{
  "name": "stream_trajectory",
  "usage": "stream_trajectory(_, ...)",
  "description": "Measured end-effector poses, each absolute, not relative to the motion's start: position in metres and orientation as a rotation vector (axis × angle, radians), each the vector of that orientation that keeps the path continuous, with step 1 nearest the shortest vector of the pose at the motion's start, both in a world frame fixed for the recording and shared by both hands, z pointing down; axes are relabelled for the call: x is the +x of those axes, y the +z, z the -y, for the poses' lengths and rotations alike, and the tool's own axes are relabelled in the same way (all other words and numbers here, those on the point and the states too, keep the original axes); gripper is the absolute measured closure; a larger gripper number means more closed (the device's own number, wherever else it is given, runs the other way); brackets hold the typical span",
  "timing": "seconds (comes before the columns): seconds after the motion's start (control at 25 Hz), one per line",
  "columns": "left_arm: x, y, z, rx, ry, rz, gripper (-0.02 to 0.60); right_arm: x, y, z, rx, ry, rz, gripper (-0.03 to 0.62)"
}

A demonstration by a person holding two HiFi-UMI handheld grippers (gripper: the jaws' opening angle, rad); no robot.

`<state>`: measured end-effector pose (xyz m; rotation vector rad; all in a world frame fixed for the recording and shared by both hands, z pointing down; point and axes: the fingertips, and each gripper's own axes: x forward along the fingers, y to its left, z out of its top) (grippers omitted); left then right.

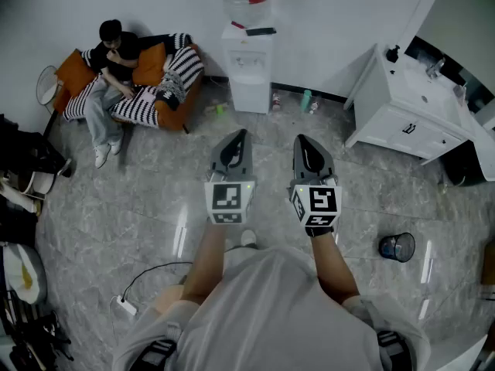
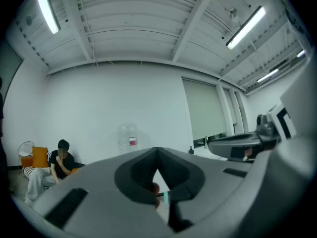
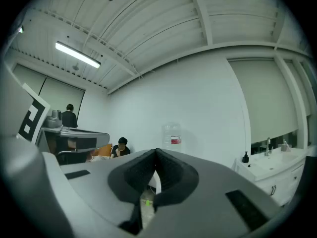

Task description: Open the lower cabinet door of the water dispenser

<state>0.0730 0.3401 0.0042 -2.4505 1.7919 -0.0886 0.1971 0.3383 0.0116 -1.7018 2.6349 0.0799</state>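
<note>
While shut and empty, left gripper (image 1: 240,134) and right gripper (image 1: 302,139) — water dispenser (image 1: 250,76) well ahead, seemingly closed.

White water dispenser (image 1: 249,68), orange sofa (image 1: 172,116) — black-and-white striped cushions (image 1: 186,64), grey marbled floor (image 1: 139,199)

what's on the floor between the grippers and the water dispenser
Only bare floor, seen in the head view; a few small bottles stand by the wall right of the water dispenser.
</note>
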Motion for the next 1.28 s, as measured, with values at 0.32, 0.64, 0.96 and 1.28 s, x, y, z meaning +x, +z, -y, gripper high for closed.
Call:
stream_trajectory(0.32,0.016,0.016,-0.322,-2.459,-0.05,-1.865,0.571,0.171,0.019,-0.314,-1.776,-0.037,-2.521,0.583)
stream_trajectory(0.64,-0.011,0.046,-0.309,-2.542,-0.027,-1.896,0.571,0.12,0.045,-0.31,-1.737,-0.061,-2.61,0.583)
stream_trajectory(0.96,-0.014,0.066,-0.27,-2.585,-0.039,-1.885,0.571,0.112,0.064,-0.27,-1.74,-0.121,-2.615,0.582)
stream_trajectory(1.28,-0.022,0.079,-0.181,-2.605,-0.066,-1.914,0.571,0.119,0.077,-0.172,-1.766,-0.192,-2.6,0.582)
